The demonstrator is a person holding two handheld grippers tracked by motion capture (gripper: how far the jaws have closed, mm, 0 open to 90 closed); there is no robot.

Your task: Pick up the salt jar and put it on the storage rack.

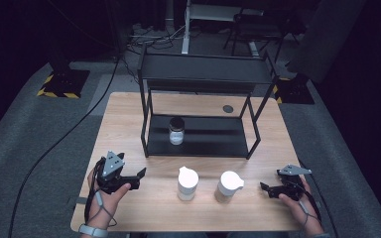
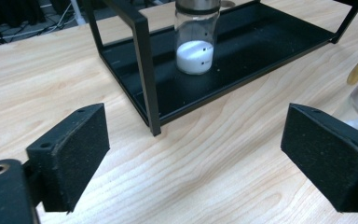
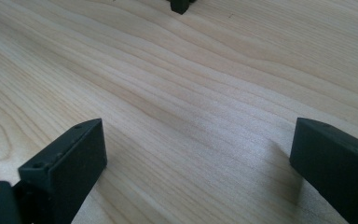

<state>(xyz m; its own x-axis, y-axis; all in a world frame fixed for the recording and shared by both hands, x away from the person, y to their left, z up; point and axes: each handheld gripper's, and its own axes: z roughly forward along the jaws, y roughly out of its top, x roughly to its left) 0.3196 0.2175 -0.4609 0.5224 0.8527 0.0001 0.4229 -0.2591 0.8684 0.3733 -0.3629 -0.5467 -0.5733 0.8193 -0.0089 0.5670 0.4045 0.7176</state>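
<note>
- Lower left of the high view: the left hand-held gripper (image 1: 140, 178) rests low on the bench (image 1: 129, 111) with its jaws spread wide and nothing between them, aimed toward the nearer white jar (image 1: 187, 183) at lower centre.
- Lower right of the same view: the right hand-held gripper (image 1: 265, 190) also sits with jaws parted and empty, facing the second white jar (image 1: 228, 186), which stands just beside the first.
- Risk: the two white jars are tall and stand close together; a jaw closing on one could likely nudge its neighbour and tip it.
- Risk: both carry pale lids with a raised lip, and a grip set too high could slip off the lid instead of seating on the body.
- Their contents cannot be told; the walls look opaque.
- Centre of the frame: a black rack (image 1: 198, 141) holds a clear glass jar (image 1: 176, 131) with a dark cap on its lower shelf, white powder filling roughly its bottom third in the left gripper view (image 2: 195, 37).
- Risk: the rack's upright post (image 2: 145, 74) stands between the left gripper and that shelf, so a careless reach could strike it.
</note>
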